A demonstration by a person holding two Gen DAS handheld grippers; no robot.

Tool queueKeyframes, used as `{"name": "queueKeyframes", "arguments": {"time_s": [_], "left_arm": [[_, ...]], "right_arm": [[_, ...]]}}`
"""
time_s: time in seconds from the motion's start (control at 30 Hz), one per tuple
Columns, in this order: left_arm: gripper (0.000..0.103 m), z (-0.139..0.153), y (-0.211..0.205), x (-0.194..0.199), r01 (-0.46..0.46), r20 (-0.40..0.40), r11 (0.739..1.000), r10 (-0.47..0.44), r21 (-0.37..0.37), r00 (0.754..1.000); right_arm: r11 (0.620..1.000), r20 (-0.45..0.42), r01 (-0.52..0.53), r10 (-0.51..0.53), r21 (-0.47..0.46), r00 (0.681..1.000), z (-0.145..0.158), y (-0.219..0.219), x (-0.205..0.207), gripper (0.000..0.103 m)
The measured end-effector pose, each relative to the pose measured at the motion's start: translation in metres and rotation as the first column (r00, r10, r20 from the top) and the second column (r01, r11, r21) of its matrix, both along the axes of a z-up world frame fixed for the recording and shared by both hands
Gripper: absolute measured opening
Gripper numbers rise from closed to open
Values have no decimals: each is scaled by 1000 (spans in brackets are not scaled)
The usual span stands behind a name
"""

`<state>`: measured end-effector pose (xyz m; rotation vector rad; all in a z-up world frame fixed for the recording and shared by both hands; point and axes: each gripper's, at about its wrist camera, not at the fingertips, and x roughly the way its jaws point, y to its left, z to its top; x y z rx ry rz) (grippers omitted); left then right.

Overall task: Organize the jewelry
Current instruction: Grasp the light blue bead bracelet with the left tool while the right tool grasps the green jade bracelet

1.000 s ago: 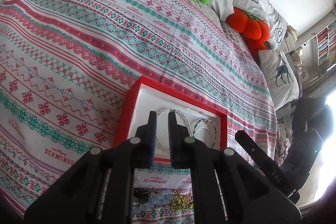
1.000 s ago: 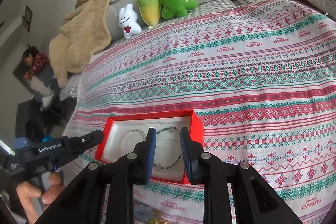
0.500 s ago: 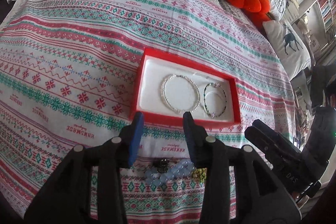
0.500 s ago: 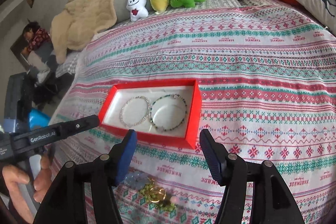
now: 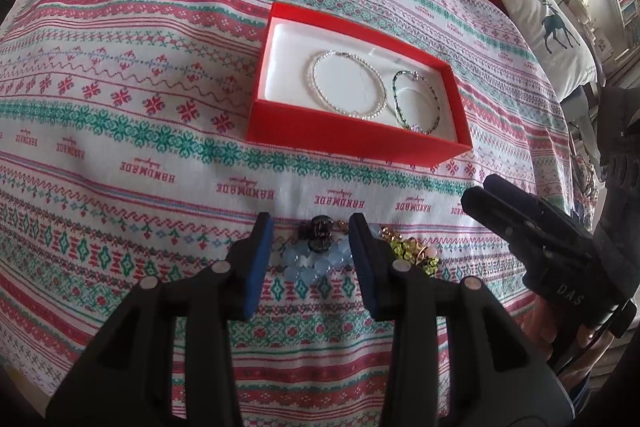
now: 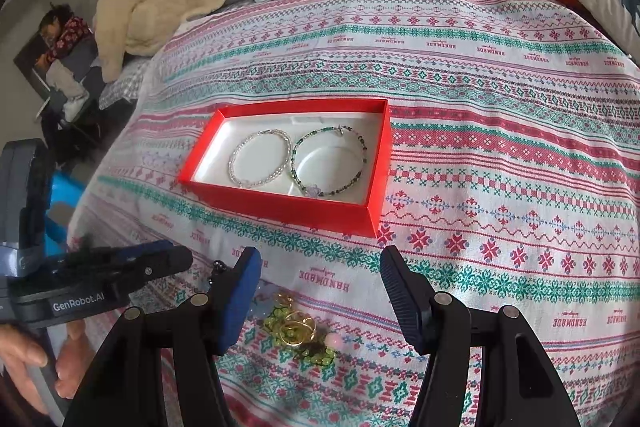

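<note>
Red box (image 5: 352, 143) on patterned bedspread (image 5: 120, 107) holding two bracelets, left claw (image 5: 311, 247) open over pale blue beads (image 5: 308, 263), right claw (image 6: 320, 291) open above gold-green jewelry (image 6: 296, 331), both empty

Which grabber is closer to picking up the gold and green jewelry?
Probably the right gripper: the gold-and-green jewelry lies between its open fingers. The left gripper frames the pale blue beads instead.

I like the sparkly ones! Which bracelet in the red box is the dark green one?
The bracelet with dark green beads lies at the right end of the red box. Its neighbour on the left, the clear white beaded bracelet, is pale.
</note>
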<state>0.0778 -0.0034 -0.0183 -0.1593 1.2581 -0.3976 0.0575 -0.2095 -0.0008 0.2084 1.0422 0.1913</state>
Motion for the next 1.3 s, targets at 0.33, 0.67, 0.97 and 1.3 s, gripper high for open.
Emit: {"name": "queueKeyframes", "arguments": {"time_s": [0.33,0.67,0.97,1.3], "left_arm": [[41,-19,-36,-18,174,2,976,-176,133,984],[16,-30,-68,-21,249,51,922,-276,297,960],[13,-12,-55,-19,223,41,958,-234,182,971],[13,19,-26,-22,168,52,986,-168,11,984]], "right_arm": [[1000,-48,-2,3,15,999,-7,1,-1,48],[985,-147,-158,147,-63,978,-23,8,-16,38],[972,-222,-225,205,-66,953,-44,15,-21,20],[974,-210,-226,216,-23,953,-45,20,-22,11]]}}
